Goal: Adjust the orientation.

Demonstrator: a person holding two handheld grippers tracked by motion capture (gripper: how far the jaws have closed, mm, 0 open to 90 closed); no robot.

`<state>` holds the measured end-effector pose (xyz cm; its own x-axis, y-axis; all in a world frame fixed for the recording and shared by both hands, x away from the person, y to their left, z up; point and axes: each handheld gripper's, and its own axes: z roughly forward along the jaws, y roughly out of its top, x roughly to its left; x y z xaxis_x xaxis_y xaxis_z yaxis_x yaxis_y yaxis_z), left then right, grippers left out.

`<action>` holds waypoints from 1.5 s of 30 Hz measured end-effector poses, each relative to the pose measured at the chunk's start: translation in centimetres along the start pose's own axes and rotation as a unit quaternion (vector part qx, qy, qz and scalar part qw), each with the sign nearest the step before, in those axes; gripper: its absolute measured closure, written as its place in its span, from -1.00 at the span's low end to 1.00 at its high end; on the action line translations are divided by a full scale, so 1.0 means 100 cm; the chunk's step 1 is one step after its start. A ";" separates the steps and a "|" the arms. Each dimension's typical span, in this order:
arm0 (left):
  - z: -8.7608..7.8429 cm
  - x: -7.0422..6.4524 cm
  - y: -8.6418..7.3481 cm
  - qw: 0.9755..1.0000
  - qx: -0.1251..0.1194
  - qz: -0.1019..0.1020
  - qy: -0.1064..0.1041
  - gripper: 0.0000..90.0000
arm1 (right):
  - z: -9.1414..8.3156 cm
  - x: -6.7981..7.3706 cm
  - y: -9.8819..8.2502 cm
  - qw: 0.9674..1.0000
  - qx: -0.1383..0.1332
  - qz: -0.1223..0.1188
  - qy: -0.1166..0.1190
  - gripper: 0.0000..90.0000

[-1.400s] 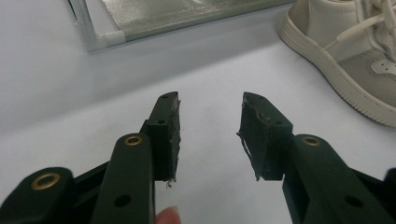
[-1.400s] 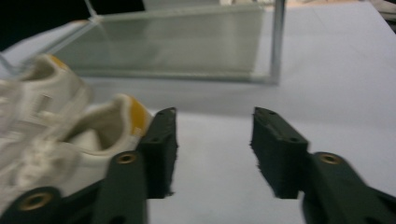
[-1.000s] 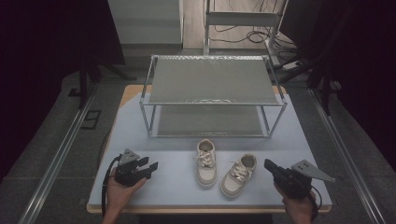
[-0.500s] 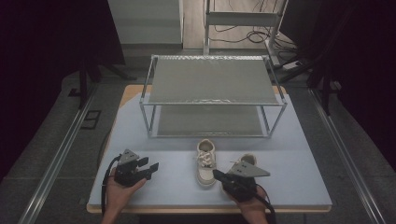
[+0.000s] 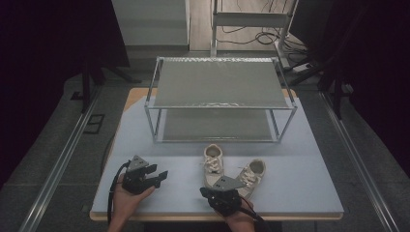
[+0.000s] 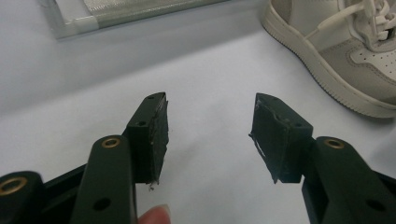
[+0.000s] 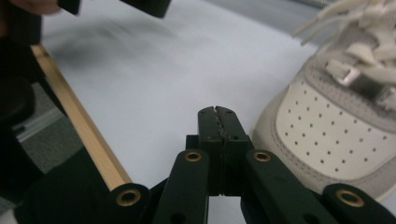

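Note:
Two white and beige sneakers stand side by side on the pale table, the left shoe (image 5: 212, 163) straight and the right shoe (image 5: 251, 175) angled. My left gripper (image 5: 162, 175) rests at the front left, away from the shoes. It is open (image 6: 210, 105); its jaws have just been opening, with nothing between them. The left gripper view has a shoe (image 6: 345, 51) at its upper right. My right gripper (image 5: 204, 192) sits at the front middle, pointing left, with its jaws shut (image 7: 218, 112) and empty. It lies just beside the toe of a shoe (image 7: 336, 121).
A two-tier metal wire rack (image 5: 220, 96) stands on the far half of the table (image 5: 300, 183), right behind the shoes. The table's wooden front edge (image 7: 79, 121) runs close beside my right gripper. Dark floor and rails flank the table.
My right gripper has swept left from the front right corner, passing in front of the shoes to the toe of the left one. The left hand has stayed put.

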<state>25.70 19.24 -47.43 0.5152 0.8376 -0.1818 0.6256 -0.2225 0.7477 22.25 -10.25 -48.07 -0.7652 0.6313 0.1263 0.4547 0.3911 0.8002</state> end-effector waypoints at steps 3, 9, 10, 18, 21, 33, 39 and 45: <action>0.001 0.000 0.000 1.000 0.002 0.002 0.000 0.02 | 0.001 -0.002 -0.003 1.000 0.007 0.000 -0.019 0.99; 0.001 0.000 -0.001 1.000 0.005 0.003 0.001 0.02 | -0.002 -0.009 -0.005 1.000 0.013 0.006 -0.024 0.99; 0.001 0.000 -0.001 1.000 0.005 0.003 0.001 0.02 | -0.004 -0.010 -0.005 0.999 0.015 0.005 -0.031 0.99; 0.002 0.001 0.000 1.000 0.006 0.003 0.000 0.02 | -0.014 -0.024 -0.008 0.998 0.020 0.013 -0.065 0.99; 0.002 0.000 0.000 1.000 0.006 0.004 0.000 0.02 | -0.016 -0.026 -0.007 0.997 0.022 0.013 -0.073 0.99; 0.006 -0.008 0.004 1.000 0.003 0.014 -0.007 0.02 | -0.018 -0.030 -0.006 0.997 0.030 0.012 -0.075 0.99; 0.012 -0.013 0.012 1.000 -0.004 0.019 -0.019 0.06 | -0.019 -0.033 -0.006 0.997 0.029 0.021 -0.067 0.99; 0.023 -0.018 0.030 0.999 -0.017 0.030 -0.033 0.23 | -0.027 -0.035 -0.006 0.998 0.002 0.032 -0.059 0.94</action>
<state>28.03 15.96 -46.29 0.5900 0.7877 -0.1770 0.5724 -0.2535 0.7798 23.38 -14.50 -47.43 -0.6761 0.7290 0.1072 0.5031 0.3504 0.7900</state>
